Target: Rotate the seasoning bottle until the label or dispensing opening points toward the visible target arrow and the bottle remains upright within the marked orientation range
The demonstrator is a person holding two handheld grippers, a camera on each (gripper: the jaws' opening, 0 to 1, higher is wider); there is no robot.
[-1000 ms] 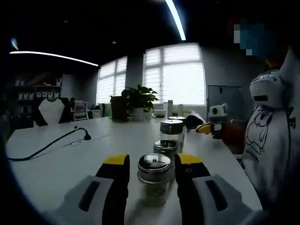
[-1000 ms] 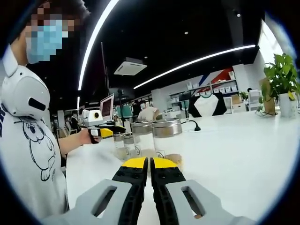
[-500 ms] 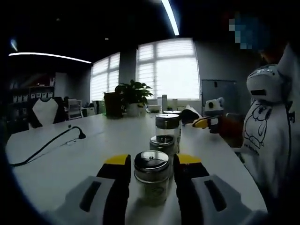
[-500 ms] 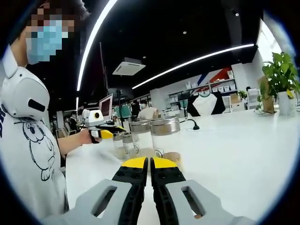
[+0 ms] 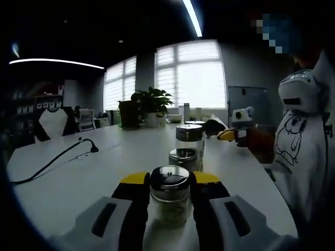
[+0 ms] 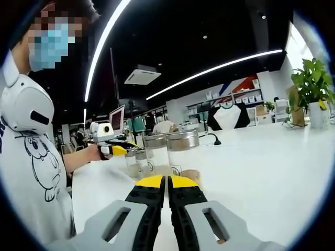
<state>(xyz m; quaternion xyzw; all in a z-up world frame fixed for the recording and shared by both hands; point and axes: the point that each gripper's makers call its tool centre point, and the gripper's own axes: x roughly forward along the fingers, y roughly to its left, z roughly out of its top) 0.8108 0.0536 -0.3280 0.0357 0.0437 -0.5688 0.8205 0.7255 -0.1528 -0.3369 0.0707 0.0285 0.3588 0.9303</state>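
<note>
A small glass seasoning bottle (image 5: 169, 201) with a shiny metal lid stands upright on the white table (image 5: 94, 183). My left gripper (image 5: 170, 179) has its yellow-tipped jaws pressed against both sides of the bottle. In the right gripper view the left gripper (image 6: 116, 149) shows at the left, held by a hand, beside a small bottle (image 6: 138, 160). My right gripper (image 6: 167, 182) is shut with nothing between its jaws, low over the table a little short of two taller jars. It also appears in the left gripper view as the right gripper (image 5: 229, 135) at the far right.
Another small bottle (image 5: 183, 157) and a tall metal-lidded jar (image 5: 189, 140) stand in a row behind the gripped one. Two tall jars (image 6: 181, 153) stand just ahead of the right jaws. A black cable (image 5: 52, 163) lies at the left. A potted plant (image 5: 152, 107) stands at the far end. A person (image 5: 306, 141) is at the right table edge.
The left jaws have closed inward from a loose gap to contact with the bottle's sides. The right gripper stays shut and nearly still.
</note>
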